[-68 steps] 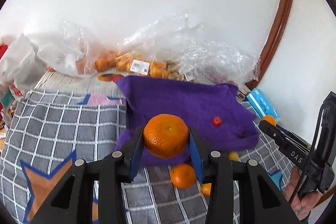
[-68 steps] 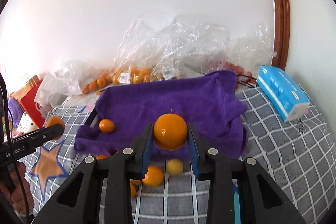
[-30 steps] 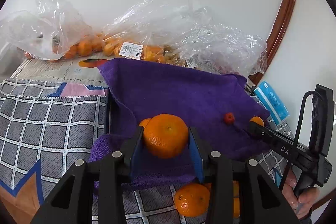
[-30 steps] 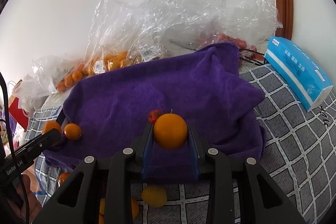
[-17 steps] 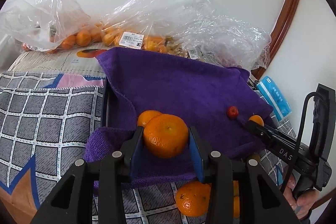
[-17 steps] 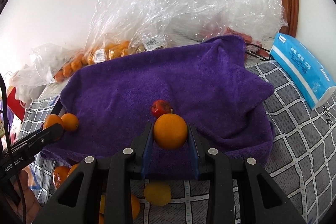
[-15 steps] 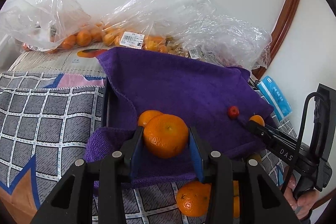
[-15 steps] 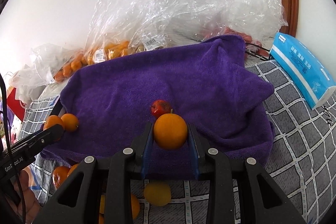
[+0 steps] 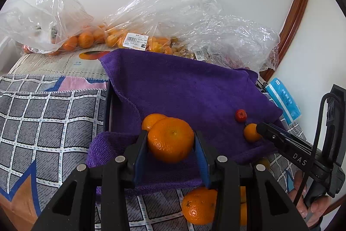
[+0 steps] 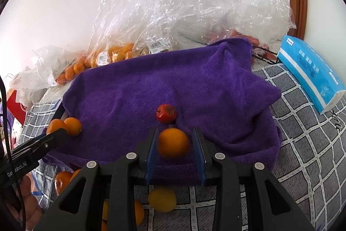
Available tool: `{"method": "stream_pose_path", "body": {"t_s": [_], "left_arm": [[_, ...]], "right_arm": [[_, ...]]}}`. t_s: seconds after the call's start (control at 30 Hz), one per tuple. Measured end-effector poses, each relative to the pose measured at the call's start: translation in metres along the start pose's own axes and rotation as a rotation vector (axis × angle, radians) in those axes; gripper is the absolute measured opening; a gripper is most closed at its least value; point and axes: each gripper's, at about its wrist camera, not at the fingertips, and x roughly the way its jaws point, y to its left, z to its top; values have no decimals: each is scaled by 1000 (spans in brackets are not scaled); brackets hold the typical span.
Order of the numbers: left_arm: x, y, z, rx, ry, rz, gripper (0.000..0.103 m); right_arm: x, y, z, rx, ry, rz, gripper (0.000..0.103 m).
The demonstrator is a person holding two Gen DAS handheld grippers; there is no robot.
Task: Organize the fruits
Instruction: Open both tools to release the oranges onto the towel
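purple towel (image 10: 194, 83), orange mandarin (image 9: 170, 140), grey checked cloth (image 9: 43, 118)

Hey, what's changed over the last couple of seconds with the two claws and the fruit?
Both claws carried their fruit forward over the purple towel. The right claw has opened: gaps show beside its orange, which looks blurred, as if dropping next to the small red fruit. The left claw still grips its mandarin, now beside another orange on the towel. Bags and loose fruit are unchanged.
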Motion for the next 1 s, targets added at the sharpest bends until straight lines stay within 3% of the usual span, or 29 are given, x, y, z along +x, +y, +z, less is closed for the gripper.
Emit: {"method": "stream_pose_path", "body": {"t_s": [0.07, 0.33, 0.6, 1.0], "left_arm": [[0, 0, 0, -1, 0, -1, 39], [1, 0, 0, 2, 2, 4, 39], [-4, 2, 1, -16, -29, -15, 48], [-10, 7, 1, -46, -59, -15, 50]], "right_arm": [[-3, 0, 0, -1, -14, 7, 43], [-9, 3, 1, -4, -42, 10, 48], [-9, 2, 1, 2, -41, -15, 49], [-15, 5, 0, -11, -74, -57, 52]]}}
